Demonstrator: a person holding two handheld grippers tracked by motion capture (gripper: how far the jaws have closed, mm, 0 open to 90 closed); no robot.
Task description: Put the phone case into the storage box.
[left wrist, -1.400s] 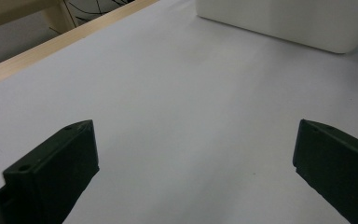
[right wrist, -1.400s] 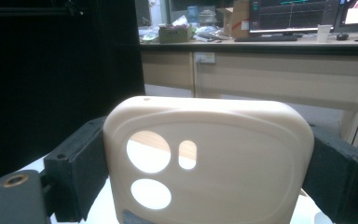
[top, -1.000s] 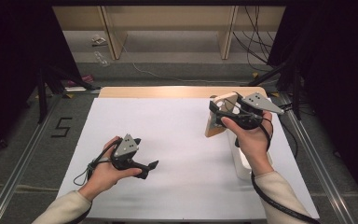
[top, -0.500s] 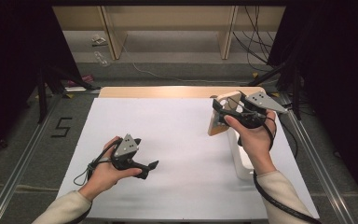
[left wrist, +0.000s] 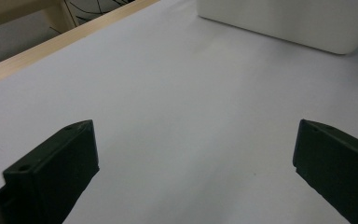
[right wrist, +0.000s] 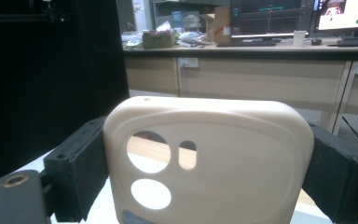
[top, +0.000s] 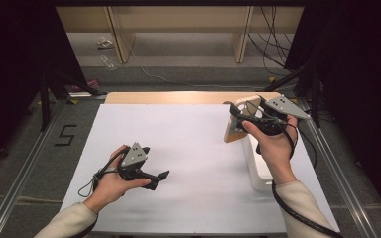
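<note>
A beige phone case (top: pixel 235 130) with camera cut-outs hangs in the air over the right side of the table, tilted. My right gripper (top: pixel 240 118) is shut on it. In the right gripper view the case (right wrist: pixel 242 154) stands upright between the two black pads (right wrist: pixel 77 170), which press on its left and right edges. My left gripper (top: pixel 159 179) rests low over the white sheet at the front left, held by a hand and pointing right. Its jaws stand wide apart in the left gripper view, and the left gripper (left wrist: pixel 196 158) has nothing between its fingers.
A white box-like stand (top: pixel 258 168) sits on the white sheet (top: pixel 193 144) under the right hand, and the white stand (left wrist: pixel 284 23) lies ahead of the left jaws. A wooden table edge (top: pixel 178 97) runs along the back. Metal rails flank the table.
The right hand has shifted only slightly with the case still in its jaws. The left hand and its gripper have stayed put.
</note>
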